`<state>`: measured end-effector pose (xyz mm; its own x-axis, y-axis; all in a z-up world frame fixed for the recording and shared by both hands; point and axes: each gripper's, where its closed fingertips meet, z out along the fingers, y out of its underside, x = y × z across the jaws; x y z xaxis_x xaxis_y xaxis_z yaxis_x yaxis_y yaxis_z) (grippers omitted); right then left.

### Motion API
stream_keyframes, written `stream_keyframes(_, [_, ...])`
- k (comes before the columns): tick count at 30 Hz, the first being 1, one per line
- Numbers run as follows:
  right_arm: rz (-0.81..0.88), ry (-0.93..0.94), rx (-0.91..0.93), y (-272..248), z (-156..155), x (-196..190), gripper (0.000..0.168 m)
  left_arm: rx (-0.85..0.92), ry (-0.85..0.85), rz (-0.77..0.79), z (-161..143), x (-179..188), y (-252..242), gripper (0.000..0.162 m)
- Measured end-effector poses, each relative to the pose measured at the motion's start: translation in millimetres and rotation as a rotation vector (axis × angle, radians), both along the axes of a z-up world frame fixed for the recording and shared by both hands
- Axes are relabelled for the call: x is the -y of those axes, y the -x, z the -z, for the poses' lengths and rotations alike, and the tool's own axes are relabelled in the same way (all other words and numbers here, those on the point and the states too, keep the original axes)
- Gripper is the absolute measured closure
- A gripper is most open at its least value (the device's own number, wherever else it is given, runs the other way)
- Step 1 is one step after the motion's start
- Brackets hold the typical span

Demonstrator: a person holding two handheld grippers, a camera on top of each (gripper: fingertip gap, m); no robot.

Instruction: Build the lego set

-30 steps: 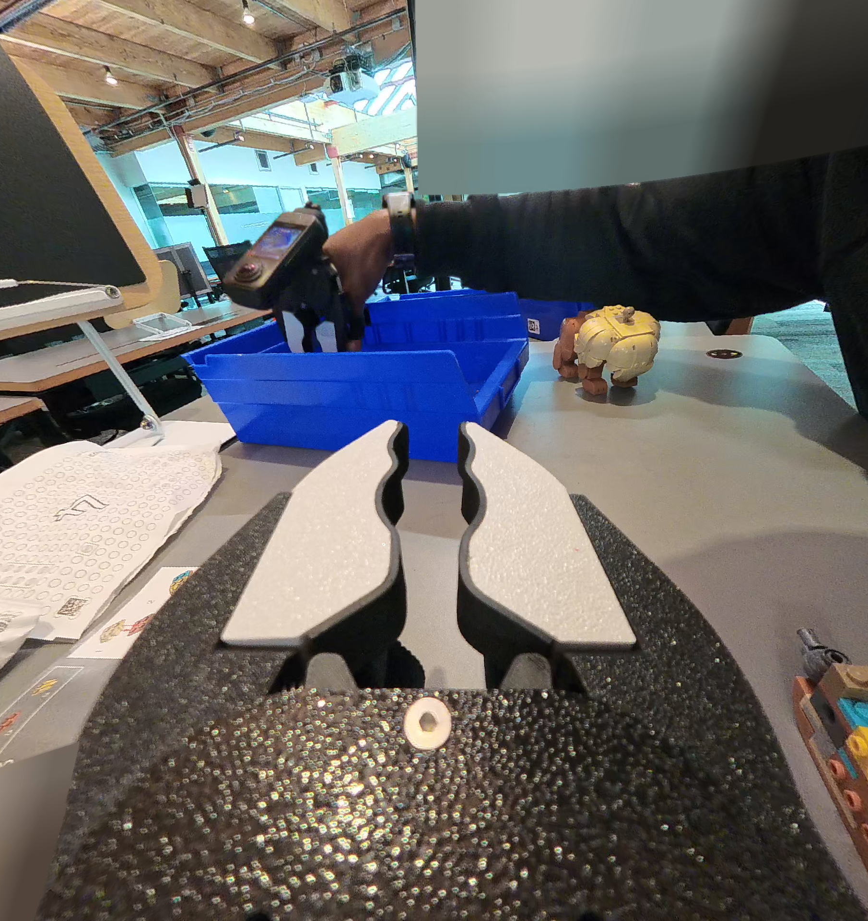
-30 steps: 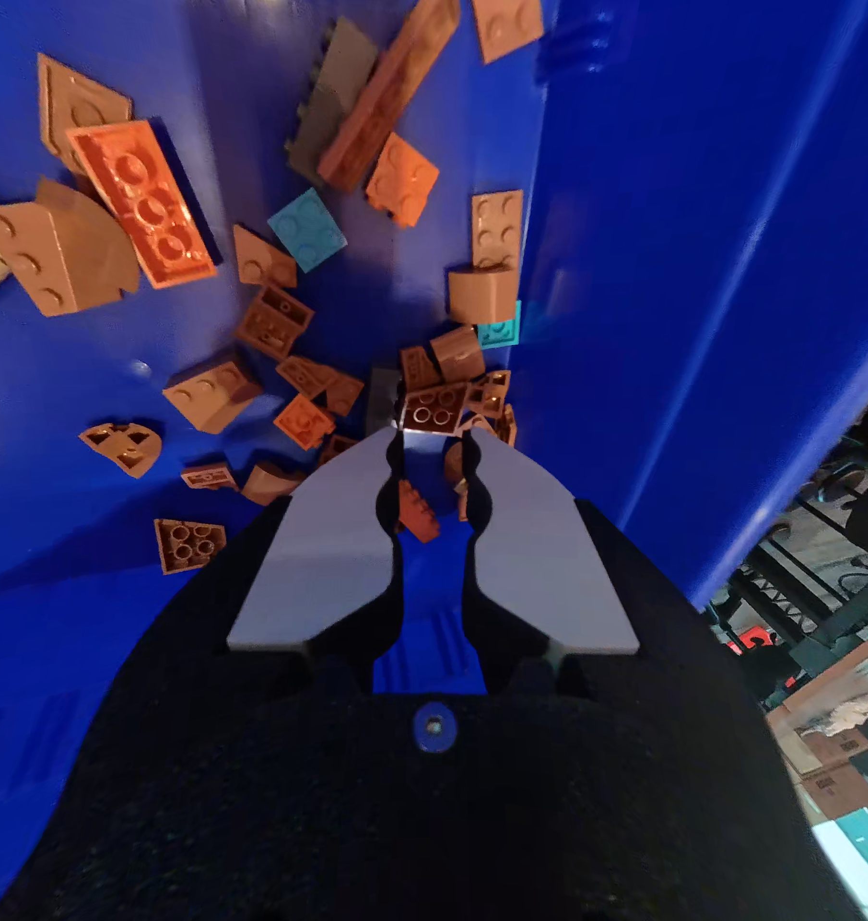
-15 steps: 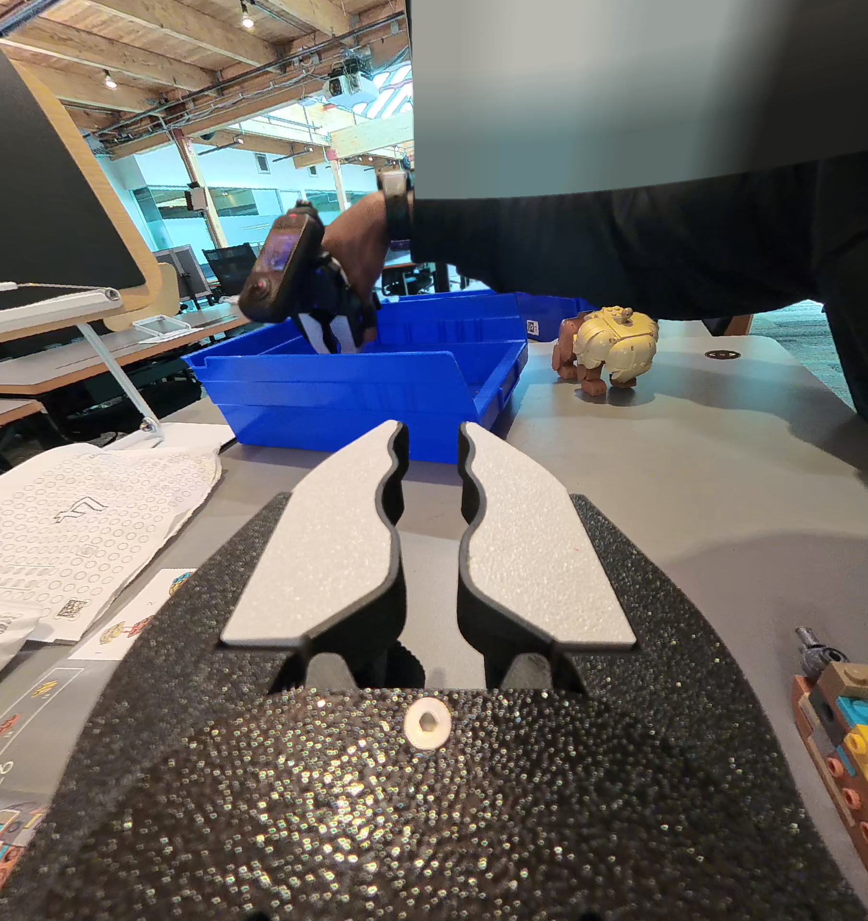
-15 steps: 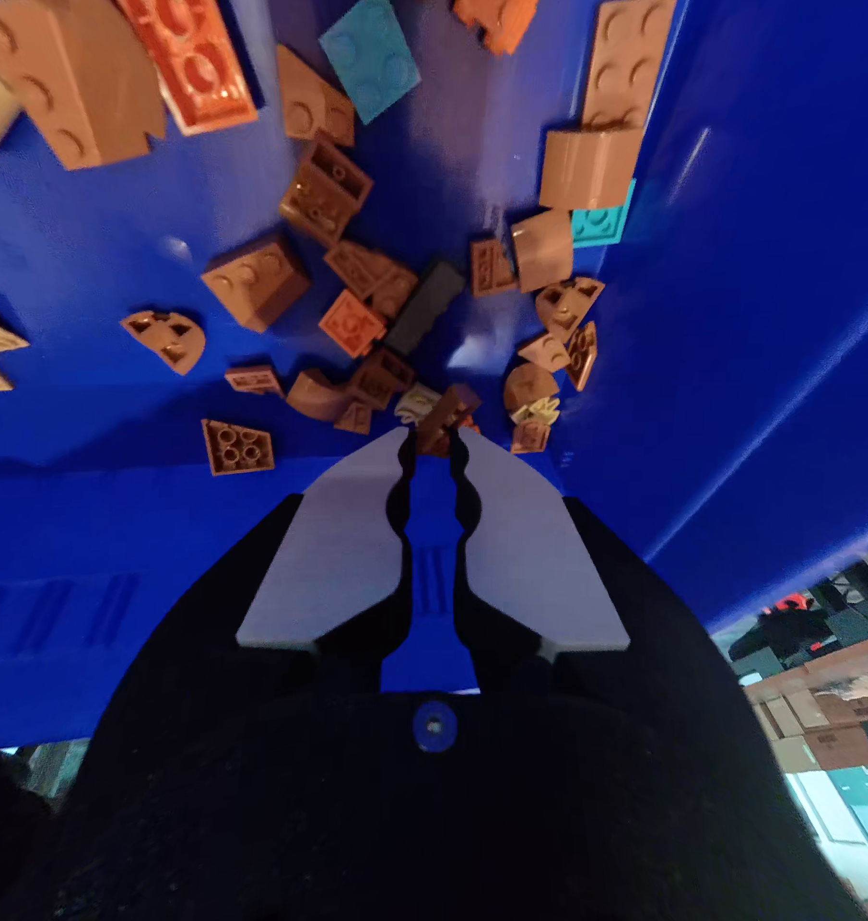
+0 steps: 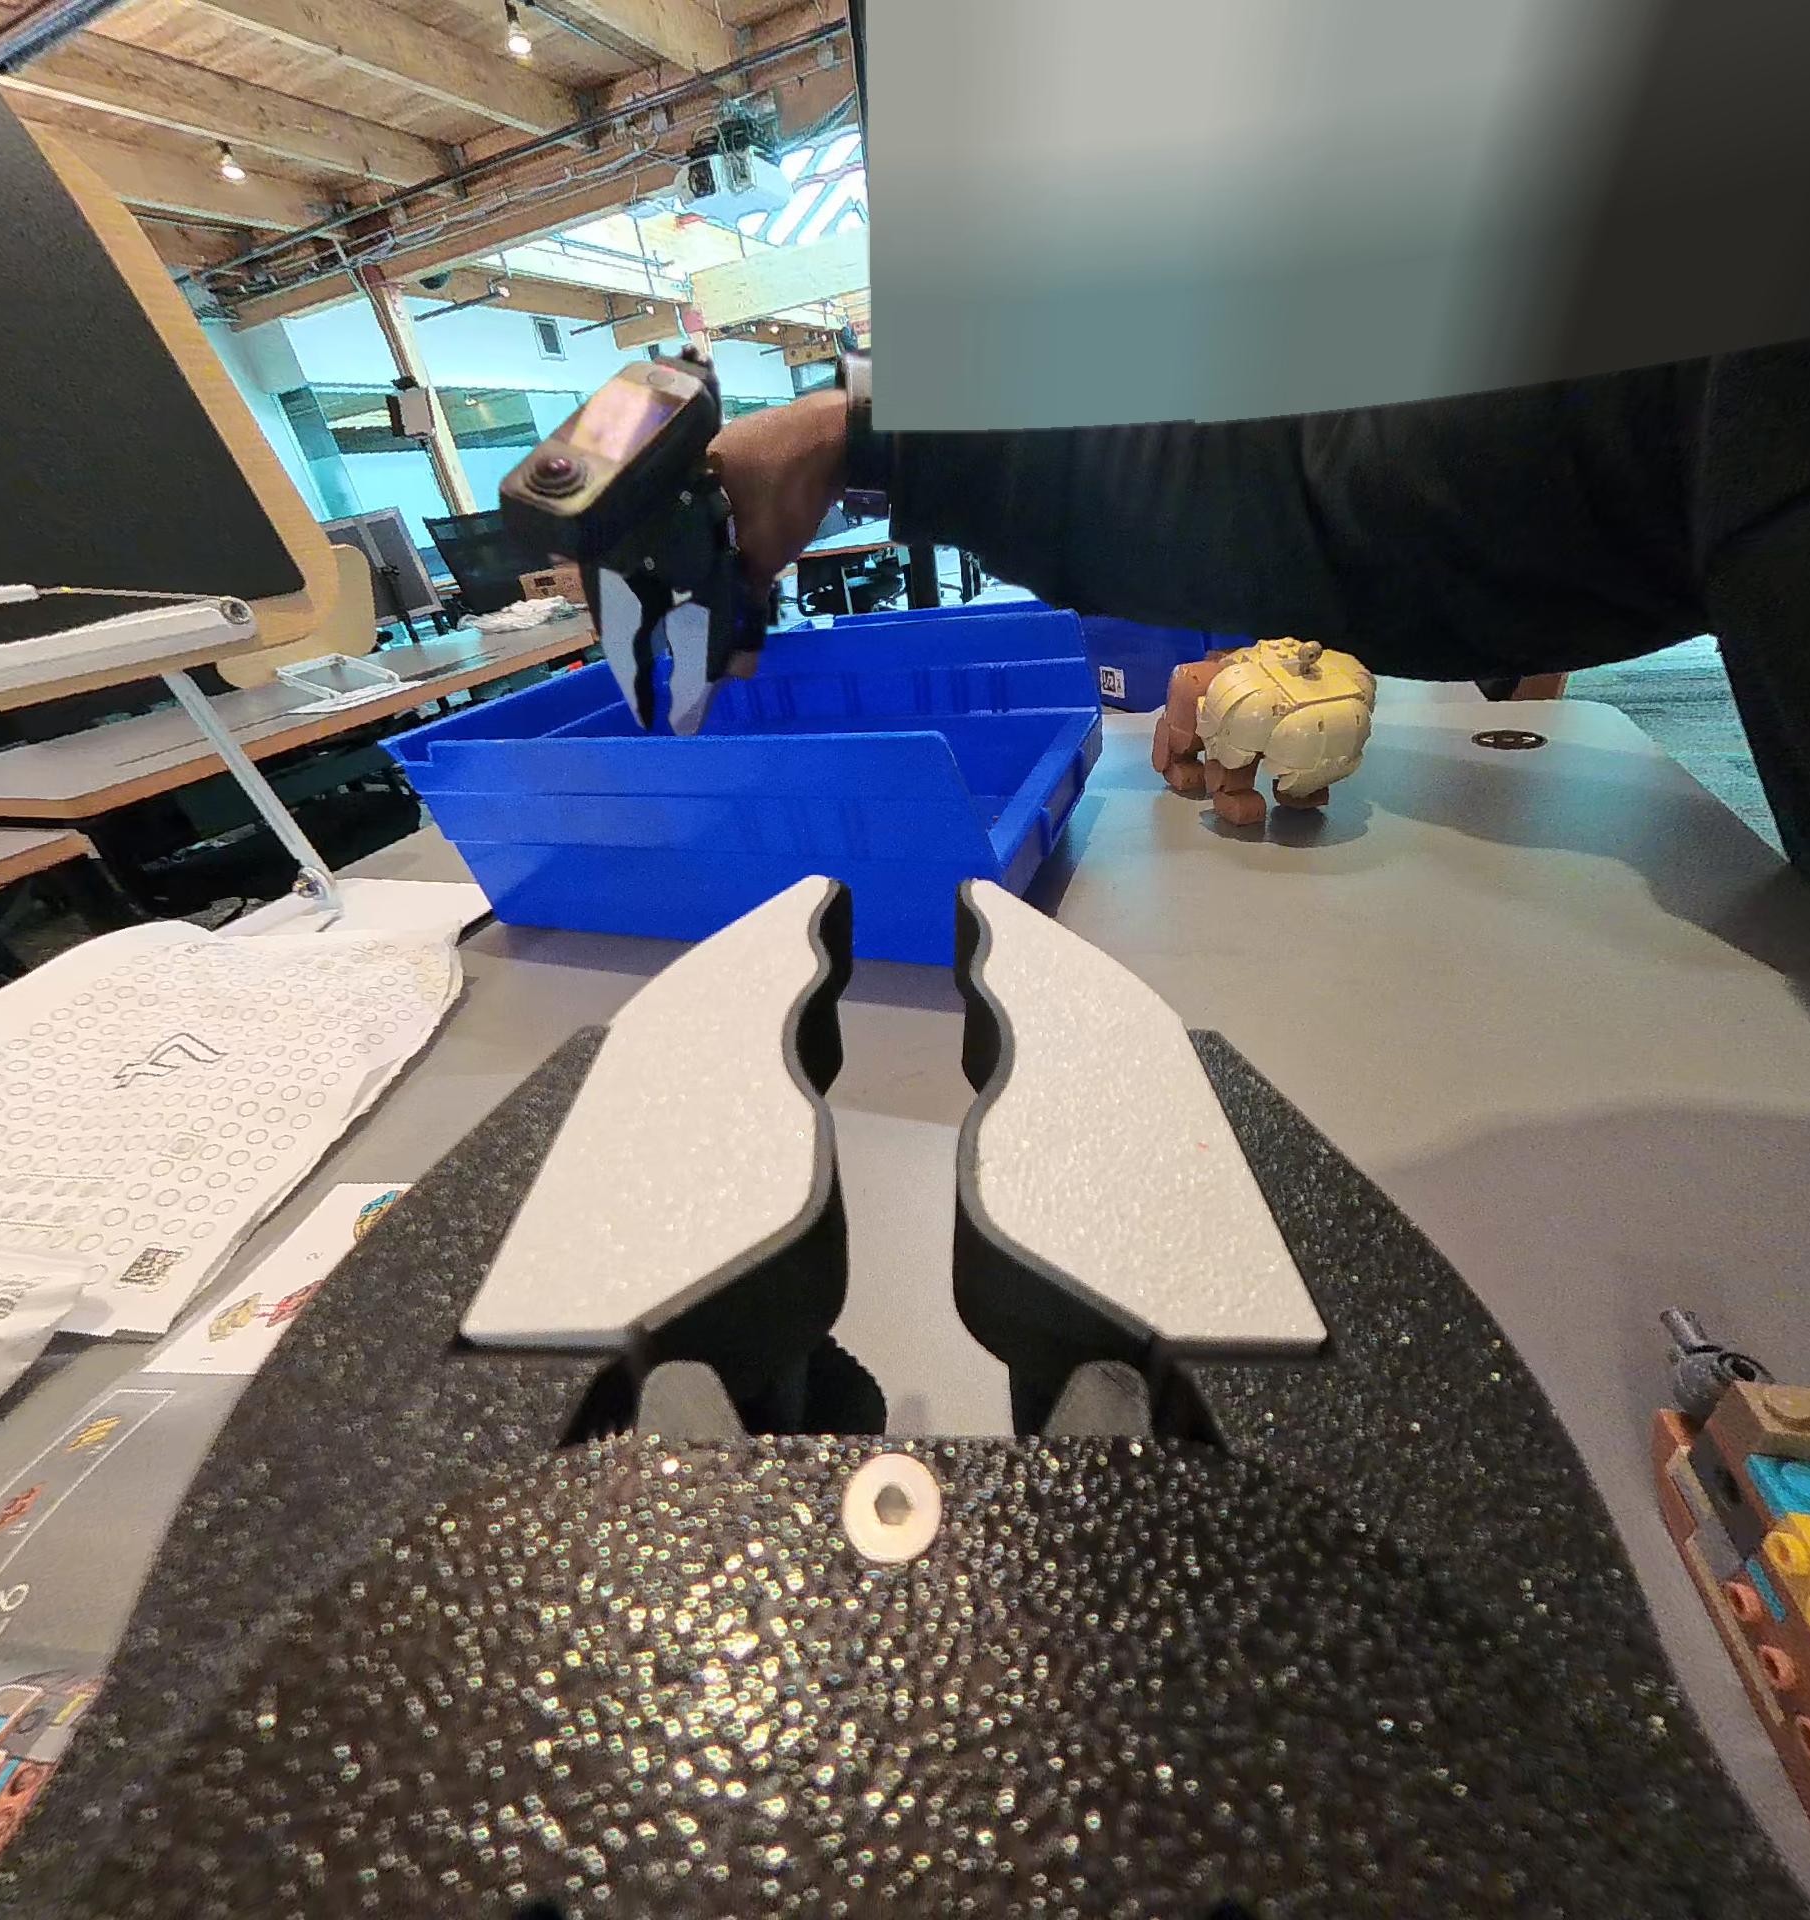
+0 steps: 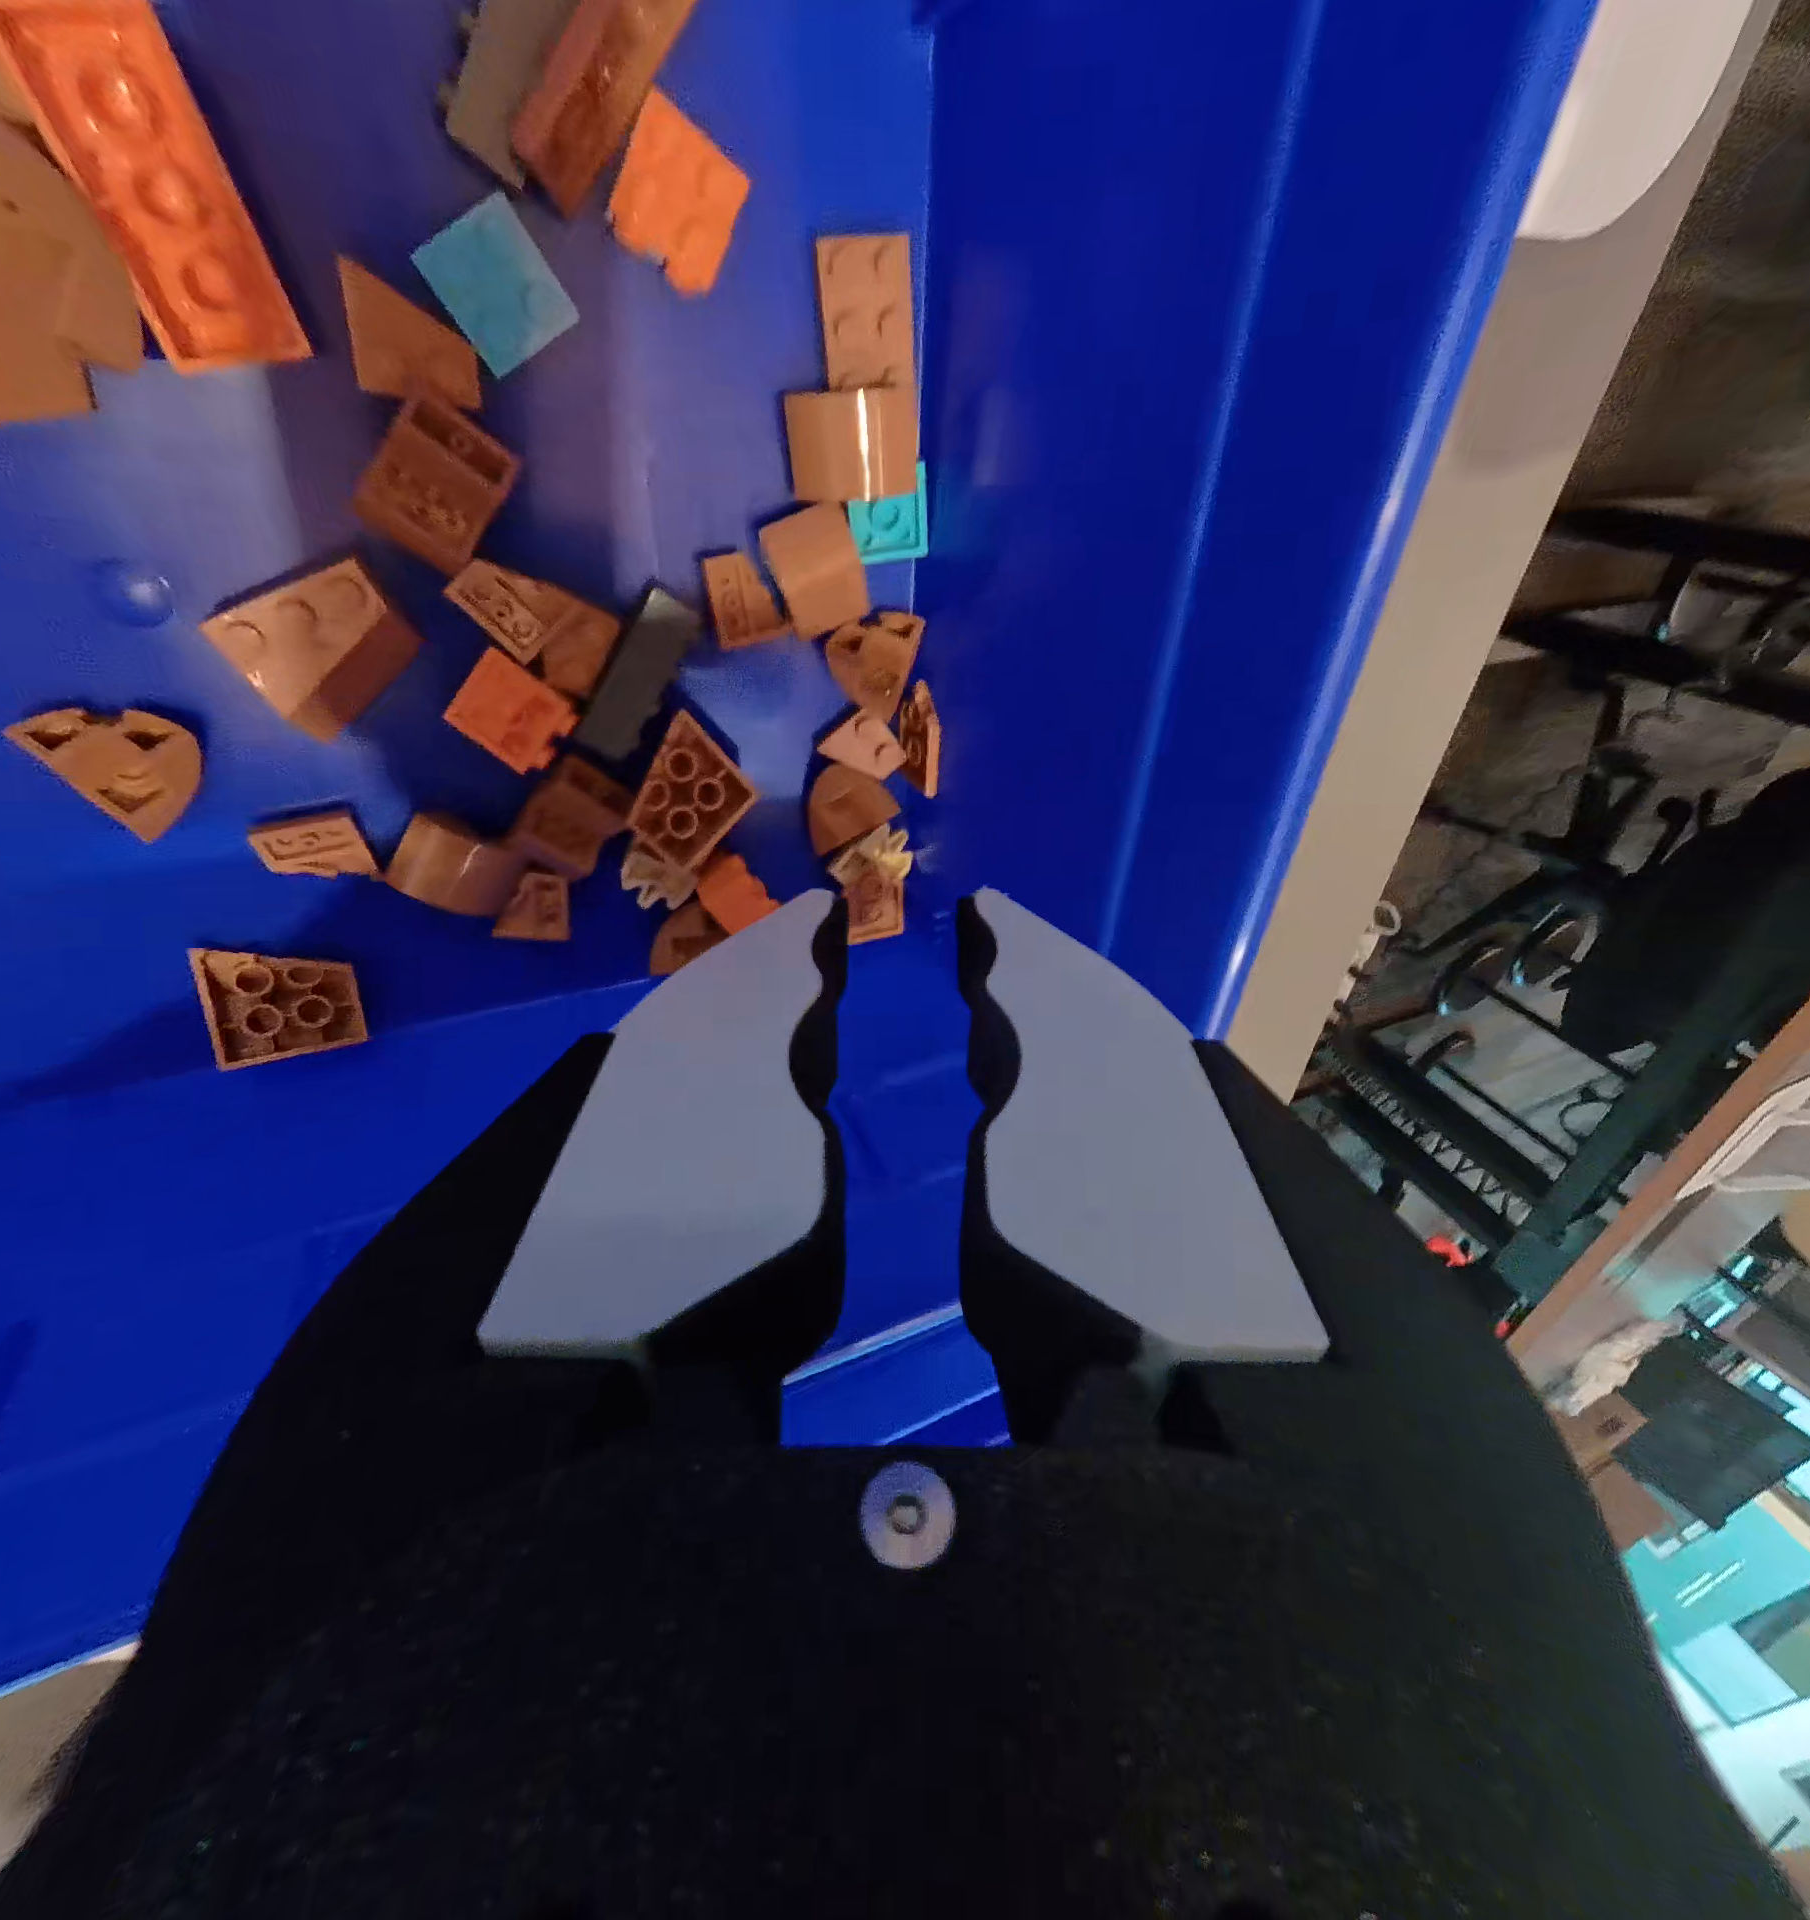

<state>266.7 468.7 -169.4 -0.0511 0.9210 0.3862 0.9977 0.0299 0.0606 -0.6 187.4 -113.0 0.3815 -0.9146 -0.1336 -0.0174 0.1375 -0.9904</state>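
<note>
My right gripper (image 6: pixel 898 900) is open and empty above the near right corner of a blue bin (image 6: pixel 1140 520). The bin floor holds several loose brown, orange and teal bricks. A brown 2x2 piece (image 6: pixel 688 805) lies studs-down just left of the fingertips. In the left wrist view the right gripper (image 5: pixel 662 675) hangs over the bin (image 5: pixel 755 821) with its jaws apart. My left gripper (image 5: pixel 899 899) is open and empty, low over the grey table in front of the bin. A partly built brick assembly (image 5: pixel 1784 1538) lies at its right.
A finished cream and brown brick figure (image 5: pixel 1265 717) stands right of the bin. Printed sheets (image 5: pixel 153 1091) and an instruction booklet (image 5: pixel 7 1558) lie at the left. A monitor on a stand (image 5: pixel 70 416) is at far left. A person's dark sleeve (image 5: pixel 1296 520) reaches across above the table. About 40 centimeters separates my left fingertips from my right. Between my right fingertips and the brown 2x2 piece (image 6: pixel 688 805) there is roughly 4 centimeters.
Half a second ago my right gripper was shut on a dark brown piece in the bin. Now it is open, empty and higher above the bin. The left gripper has not moved.
</note>
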Motion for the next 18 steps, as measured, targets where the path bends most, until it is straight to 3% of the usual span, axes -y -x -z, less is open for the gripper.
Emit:
stream_keyframes(7, [-0.051,0.003,-0.046,17.0,5.3,-0.1,0.147,-0.001,0.001,-0.001,0.1,-0.1,-0.1,0.144])
stream_keyframes(13, [-0.061,-0.051,-0.312,51.5,-9.9,-9.5,0.147,0.0,0.001,0.0,0.0,-0.2,0.0,0.144])
stream_keyframes(18, [-0.068,-0.044,-0.281,48.1,3.3,-7.9,0.147,0.001,0.004,-0.001,0.0,-0.6,0.1,0.144])
